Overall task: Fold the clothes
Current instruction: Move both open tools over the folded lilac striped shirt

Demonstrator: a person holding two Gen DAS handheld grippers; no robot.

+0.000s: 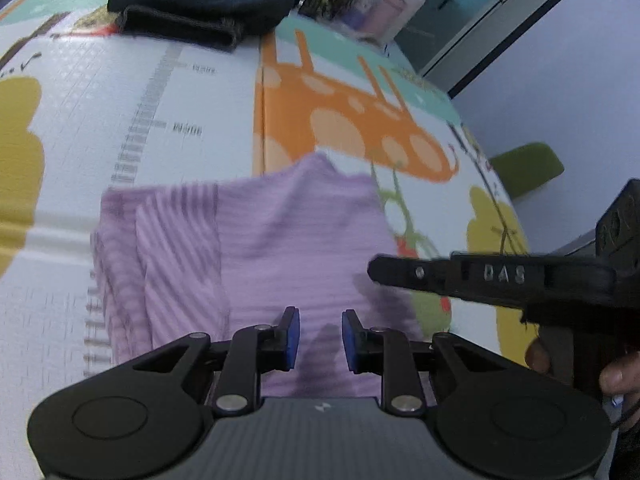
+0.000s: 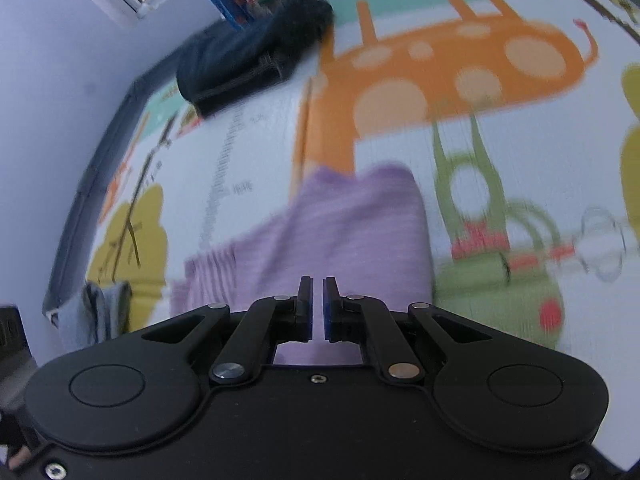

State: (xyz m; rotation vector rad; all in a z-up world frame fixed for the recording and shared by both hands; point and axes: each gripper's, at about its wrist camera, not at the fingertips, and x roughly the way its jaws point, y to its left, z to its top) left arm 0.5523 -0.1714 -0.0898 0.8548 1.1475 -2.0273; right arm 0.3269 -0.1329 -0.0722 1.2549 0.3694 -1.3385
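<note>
Here the lilac top [image 1: 256, 248] lay on the play mat [image 1: 120, 92], already doubled over: a ribbed layer sat folded along its left side in the left wrist view, and the far edge was uneven, one corner peaked up against the orange animal print. So at least one fold looked done. Whether another fold was still due could not be settled from the frames, both of which were smeared by motion.

Left gripper [image 1: 320, 336]: fingers parted, blue pads apart with only cloth seen beyond them, nothing gripped; it hung above the near edge of the top. Right gripper [image 2: 316, 308]: fingers nearly together, a thin slit between the pads, nothing visible in it; it too sat over the near part of the top, not pinching it as far as could be seen. In the left view its finger reached in from the right, above the top's right edge.

A dark garment [image 1: 192, 4] lay folded at the far end of the mat, apparently finished. A grey cloth [image 2: 100, 312] hung at the mat's left border in the right view, seemingly not yet folded.

Judgement: the lilac top was at or near completion; tidying the far edge and the grey cloth likely remained.
</note>
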